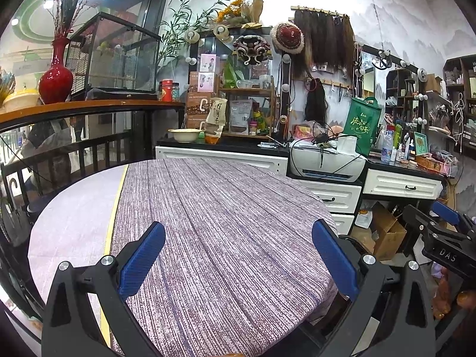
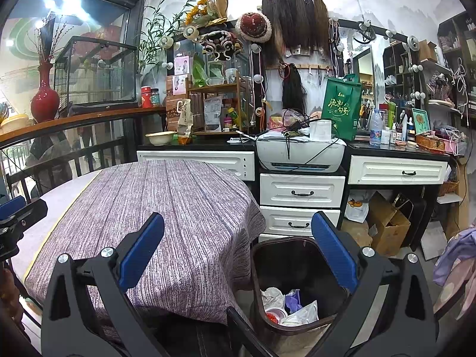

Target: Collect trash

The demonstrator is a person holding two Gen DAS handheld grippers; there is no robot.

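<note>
At five o'clock below the right gripper, held open and empty like the left gripper, the filled trash bin is seen beside the bare tabletop.

Mountain-mural wall behind white-drawered counter, round cloth-covered table, glass window at left.

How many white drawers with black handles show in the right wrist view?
3. Two are stacked under the printer: the upper drawer and the lower drawer. A third drawer sits to the right, under the counter. Others may be hidden behind the table.
</note>
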